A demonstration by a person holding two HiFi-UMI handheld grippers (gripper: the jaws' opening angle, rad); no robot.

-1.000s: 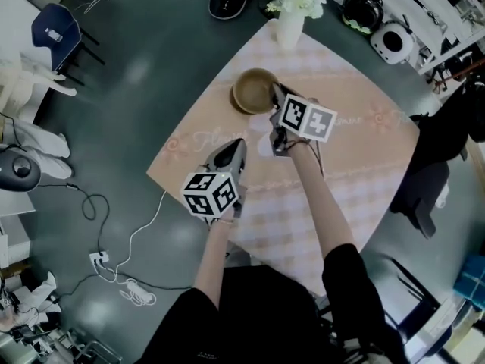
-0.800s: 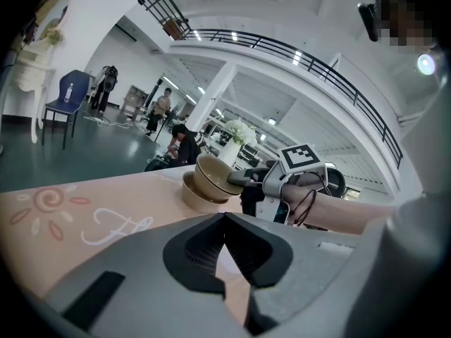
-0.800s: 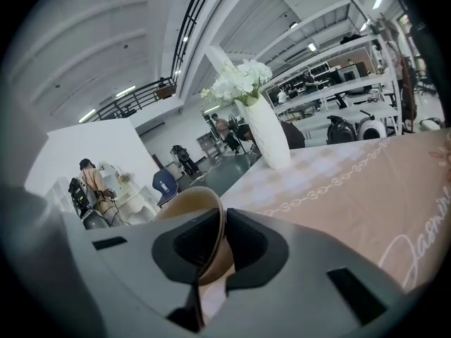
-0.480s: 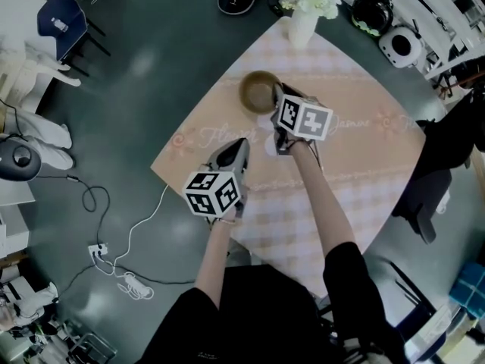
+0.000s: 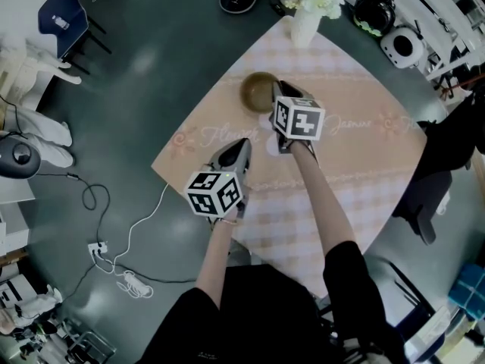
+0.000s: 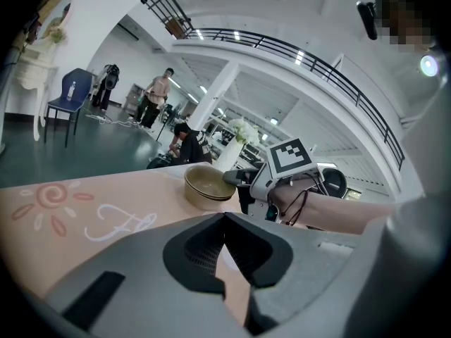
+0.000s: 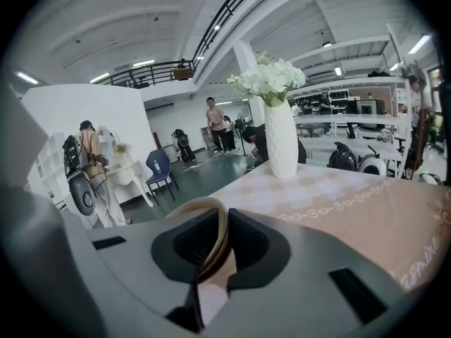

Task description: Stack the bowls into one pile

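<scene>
Opening right hand-held gripper (image 7: 224, 217), rim of nested bowls (image 6: 208, 186) between jaws (left hand-held gripper (image 6: 225, 218) closed, empty)

The floor (image 5: 151, 74) is dark, glossy grey-green, with pale patches of reflected light. A table (image 5: 364, 180) under a pink checked cloth with flower prints stands cornerwise on it; at its far corner a white vase (image 5: 305, 27) holds white blossoms. A blue chair (image 5: 62, 23) stands off to the left, and a white cable (image 5: 130, 285) lies coiled on the floor. The hall is tall and white — a railed gallery (image 6: 303, 51) runs above, beside a square column (image 6: 215, 97), with strip lights (image 7: 99, 77) overhead. White shelving (image 7: 352, 86) lines one side.
</scene>
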